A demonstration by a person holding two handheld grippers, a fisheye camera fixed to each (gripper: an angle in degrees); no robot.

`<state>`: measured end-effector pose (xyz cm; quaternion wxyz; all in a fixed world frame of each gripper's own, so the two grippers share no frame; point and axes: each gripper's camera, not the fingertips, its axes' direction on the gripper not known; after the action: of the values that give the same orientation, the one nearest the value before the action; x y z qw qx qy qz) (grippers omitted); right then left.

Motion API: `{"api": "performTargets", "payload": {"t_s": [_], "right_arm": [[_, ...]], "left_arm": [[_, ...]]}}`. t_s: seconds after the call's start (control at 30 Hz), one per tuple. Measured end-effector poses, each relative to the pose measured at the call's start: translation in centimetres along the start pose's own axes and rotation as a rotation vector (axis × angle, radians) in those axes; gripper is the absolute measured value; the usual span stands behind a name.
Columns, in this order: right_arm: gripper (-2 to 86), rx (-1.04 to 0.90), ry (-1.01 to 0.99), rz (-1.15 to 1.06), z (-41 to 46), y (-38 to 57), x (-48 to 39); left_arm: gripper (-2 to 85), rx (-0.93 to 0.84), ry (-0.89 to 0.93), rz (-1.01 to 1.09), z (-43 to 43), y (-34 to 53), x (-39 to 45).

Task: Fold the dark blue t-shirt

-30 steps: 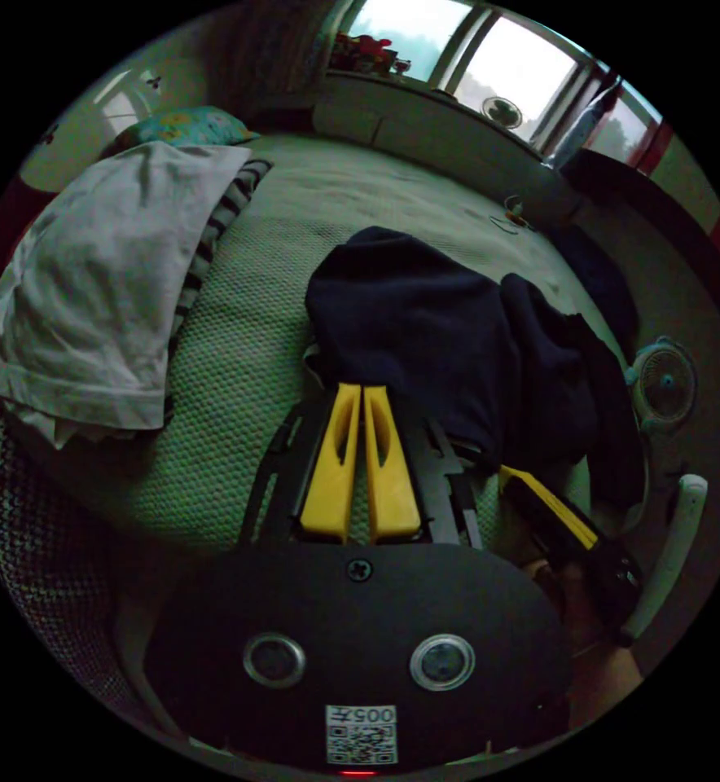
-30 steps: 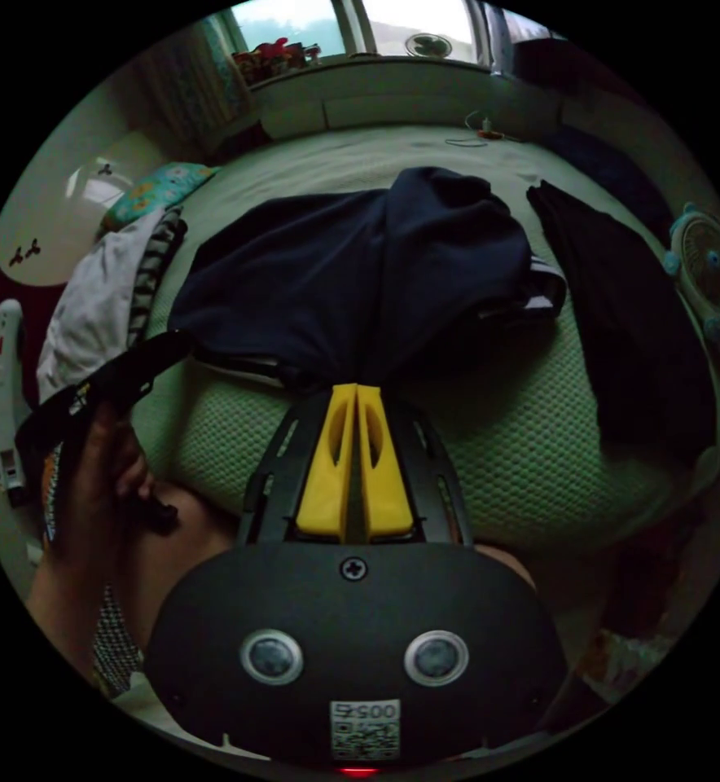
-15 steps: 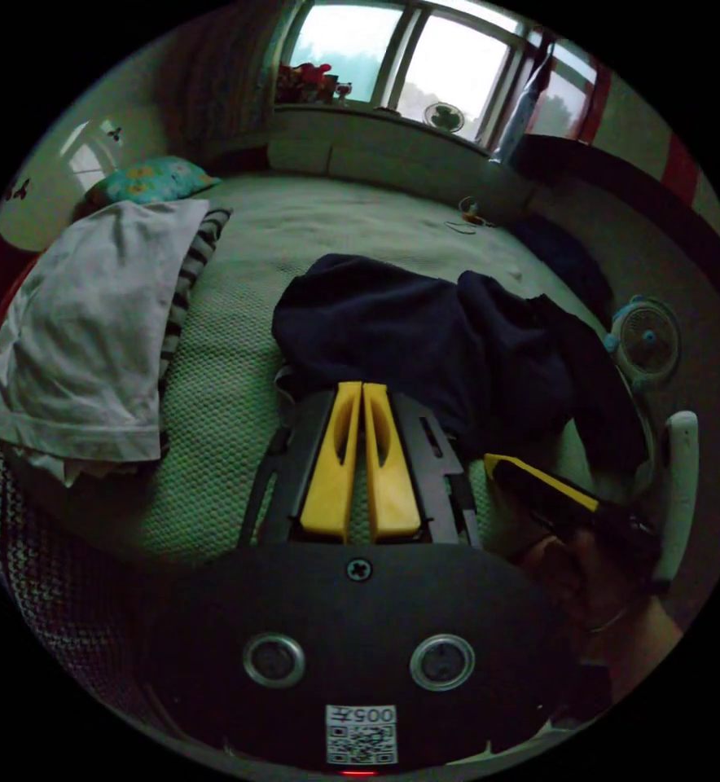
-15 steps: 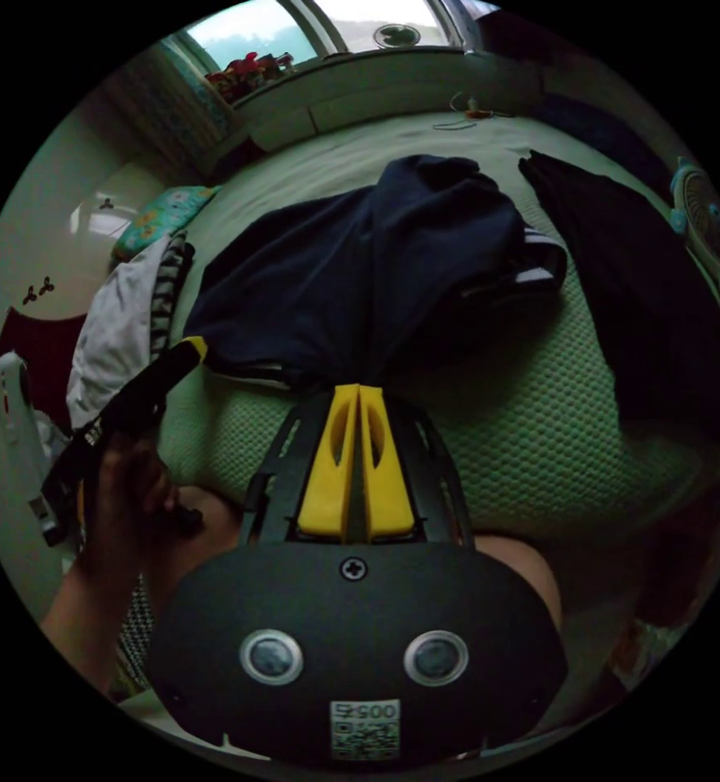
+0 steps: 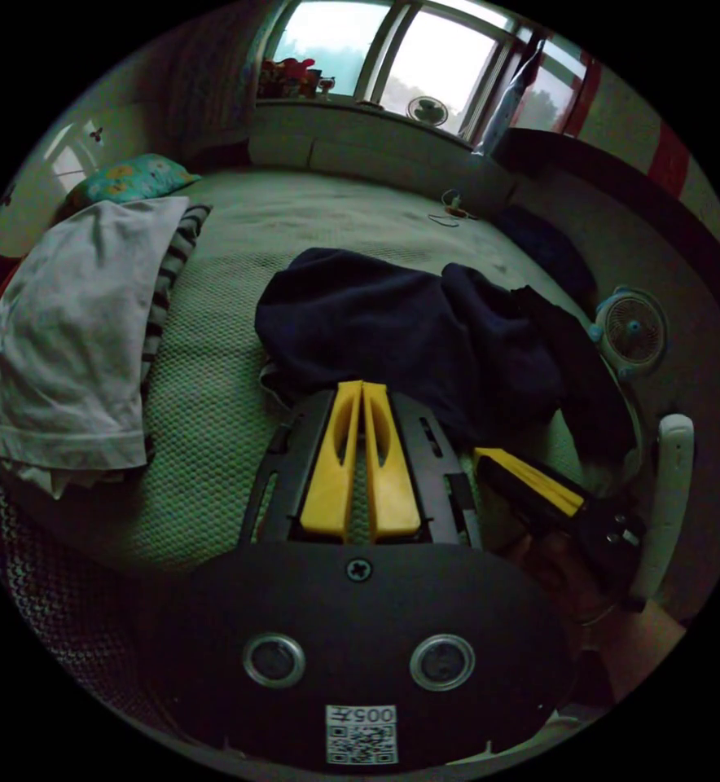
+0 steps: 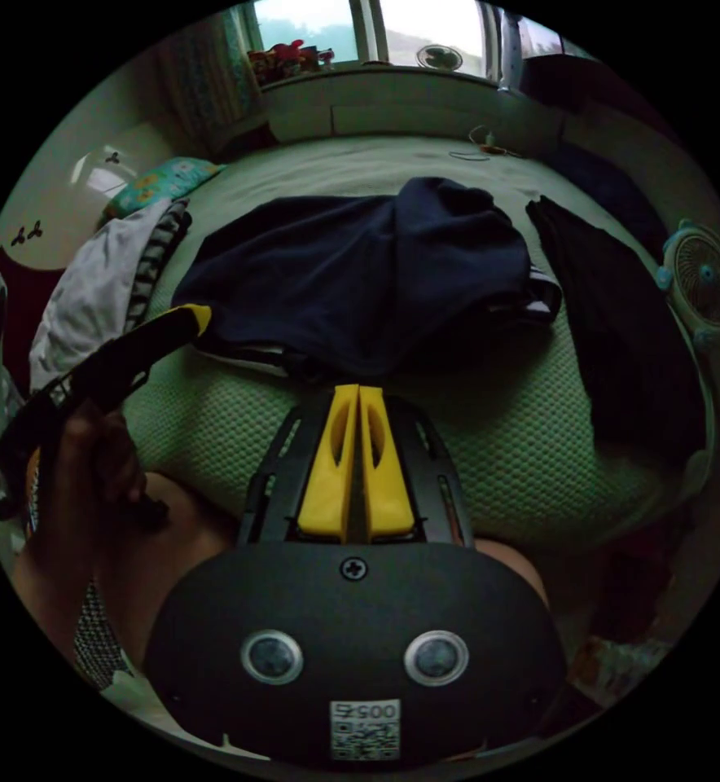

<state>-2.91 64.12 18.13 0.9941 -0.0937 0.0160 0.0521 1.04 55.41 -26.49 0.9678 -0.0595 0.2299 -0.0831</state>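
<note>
The dark blue t-shirt lies crumpled on the green bed cover, its white-striped near hem towards me. My left gripper is shut, its yellow tips meeting that hem. In the right gripper view the t-shirt spreads wider, and my right gripper is shut at the middle of its near edge, where the fabric sags. The left gripper reaches the t-shirt's left corner, held by a hand. The right gripper touches the hem further right.
A white cloth pile over striped fabric lies on the left, with a teal pillow behind it. Another dark garment lies to the right of the t-shirt, beside a small fan. A cable rests near the window ledge.
The fabric that rose in a taut peak to my right gripper now hangs slack and lower. Both views have shifted slightly; the jaws stay shut throughout.
</note>
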Motion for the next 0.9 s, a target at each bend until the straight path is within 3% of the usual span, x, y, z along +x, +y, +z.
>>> {"api": "performTargets", "payload": {"t_s": [0.9], "right_arm": [[-1.0,-0.004,-0.053,0.044,-6.1,-0.8,5.5]], "left_arm": [[-0.1,-0.035,-0.004,0.086,-3.6,-2.2,-0.6]]}}
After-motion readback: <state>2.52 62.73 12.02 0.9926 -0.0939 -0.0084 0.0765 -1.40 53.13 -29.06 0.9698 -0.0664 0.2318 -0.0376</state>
